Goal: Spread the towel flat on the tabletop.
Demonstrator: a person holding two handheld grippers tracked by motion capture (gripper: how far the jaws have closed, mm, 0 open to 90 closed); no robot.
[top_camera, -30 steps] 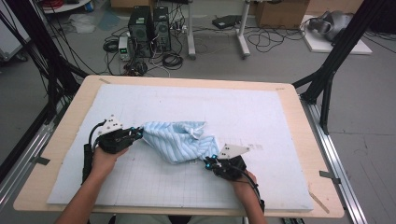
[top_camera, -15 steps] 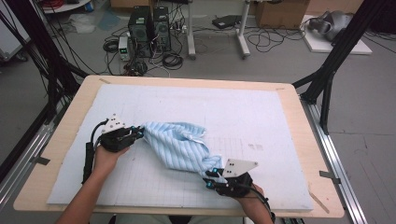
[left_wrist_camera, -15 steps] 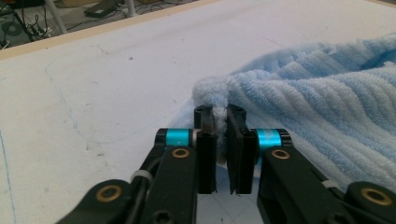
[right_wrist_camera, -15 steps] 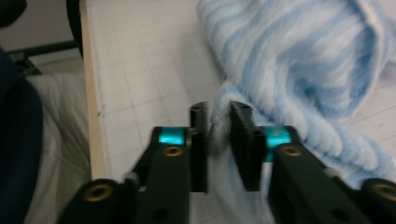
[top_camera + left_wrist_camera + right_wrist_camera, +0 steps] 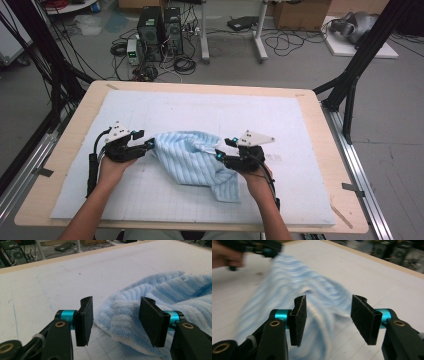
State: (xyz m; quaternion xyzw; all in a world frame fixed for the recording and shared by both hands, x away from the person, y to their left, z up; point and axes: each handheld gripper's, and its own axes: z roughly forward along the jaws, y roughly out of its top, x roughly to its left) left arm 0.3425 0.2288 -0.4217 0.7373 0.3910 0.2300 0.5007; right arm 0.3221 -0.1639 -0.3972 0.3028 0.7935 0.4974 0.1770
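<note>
Right gripper (image 5: pixel 223 152) has swung back up from the near edge to the towel's (image 5: pixel 192 157) right side. Both sets of jaws gape, left gripper (image 5: pixel 115 320) straddling a corner — towel's crumpled mid-mat (image 5: pixel 300 120), nothing folded yet.

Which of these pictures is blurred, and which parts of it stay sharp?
Right gripper view: the striped blue towel and the far left gripper are smeared, while its own fingers are sharp. Left gripper view: towel ribs crisp. High view: evenly lit, slightly soft.
</note>
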